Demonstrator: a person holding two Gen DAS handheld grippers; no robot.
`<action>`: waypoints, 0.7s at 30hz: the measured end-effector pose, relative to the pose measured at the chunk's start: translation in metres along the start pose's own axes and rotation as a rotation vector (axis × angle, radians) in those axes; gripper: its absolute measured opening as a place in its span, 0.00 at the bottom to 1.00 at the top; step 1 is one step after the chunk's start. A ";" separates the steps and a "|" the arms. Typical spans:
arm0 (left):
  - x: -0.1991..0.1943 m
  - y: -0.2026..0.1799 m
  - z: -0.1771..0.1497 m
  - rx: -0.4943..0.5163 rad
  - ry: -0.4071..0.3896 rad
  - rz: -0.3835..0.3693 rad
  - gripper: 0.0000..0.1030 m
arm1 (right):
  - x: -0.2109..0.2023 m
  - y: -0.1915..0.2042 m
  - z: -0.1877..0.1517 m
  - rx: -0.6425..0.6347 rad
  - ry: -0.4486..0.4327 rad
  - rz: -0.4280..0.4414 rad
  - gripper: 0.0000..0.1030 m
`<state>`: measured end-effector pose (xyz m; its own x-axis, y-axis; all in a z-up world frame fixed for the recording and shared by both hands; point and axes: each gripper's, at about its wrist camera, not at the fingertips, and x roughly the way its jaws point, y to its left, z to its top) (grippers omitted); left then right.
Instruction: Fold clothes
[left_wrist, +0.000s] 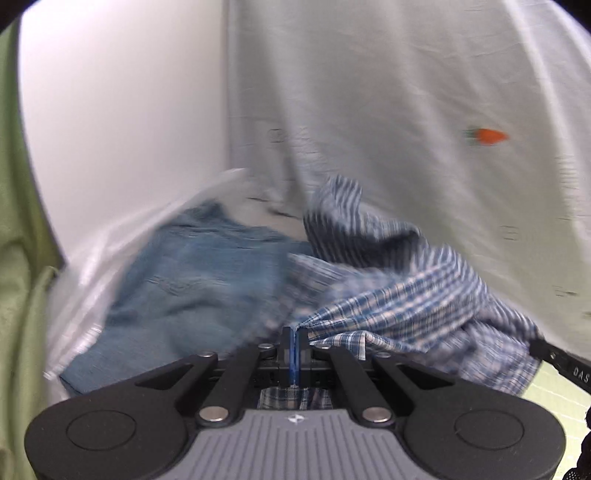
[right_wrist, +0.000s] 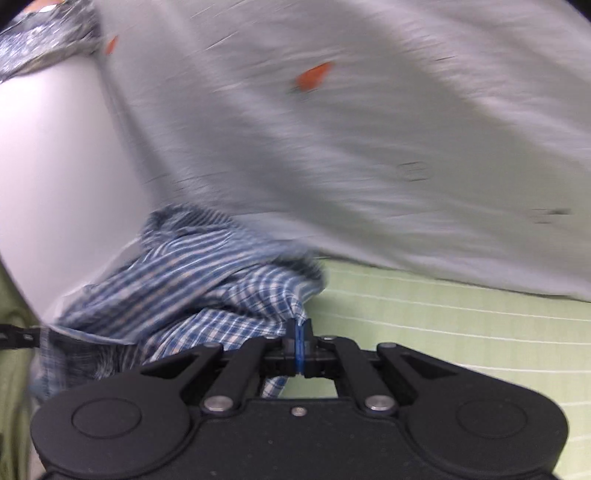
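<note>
While both tools grip it at once, the blue plaid shirt (left_wrist: 402, 306) hangs bunched and rumpled between them, lifted clear of the green striped mat (right_wrist: 461, 328) that shows under it in the right wrist view. The left gripper (left_wrist: 294, 338) is clenched on a pinch of the plaid cloth, which fans out rightward from its tips, and the right gripper (right_wrist: 300, 332) is likewise clamped on another pinch of the same shirt, the fabric spreading away to its left. Thin woven cotton like this looks light, limp and easily creased; it should drape wherever it is not held and offers no stiffness to push against, so I judge the best holds to be seams, the collar or the shoulder corners, where doubled cloth gives the pads something to bite. Which part of the shirt each tool now has cannot be told from the crumple. Just beyond the shirt, toward the mat's far left side, a blue denim garment (left_wrist: 192, 273) lies inside a clear plastic bag (left_wrist: 88, 280). Behind everything hangs a pale sheet (left_wrist: 369, 110) printed with small orange carrots (left_wrist: 489, 136), and a plain white wall (left_wrist: 122, 110) stands to its left. Motion blur smears much of both views.
</note>
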<state>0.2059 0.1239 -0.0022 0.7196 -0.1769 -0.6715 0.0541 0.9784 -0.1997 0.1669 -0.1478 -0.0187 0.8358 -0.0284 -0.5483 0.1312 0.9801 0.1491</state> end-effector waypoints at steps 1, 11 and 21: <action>-0.005 -0.013 -0.004 0.004 0.005 -0.032 0.00 | -0.017 -0.022 -0.004 0.000 -0.012 -0.055 0.00; -0.023 -0.179 -0.108 0.021 0.271 -0.350 0.14 | -0.145 -0.215 -0.062 0.100 0.102 -0.567 0.20; -0.039 -0.200 -0.128 0.060 0.282 -0.161 0.66 | -0.161 -0.213 -0.098 0.376 0.140 -0.373 0.79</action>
<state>0.0786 -0.0785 -0.0278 0.4786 -0.3445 -0.8076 0.1986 0.9385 -0.2826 -0.0478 -0.3323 -0.0429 0.6205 -0.3093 -0.7206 0.6081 0.7700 0.1931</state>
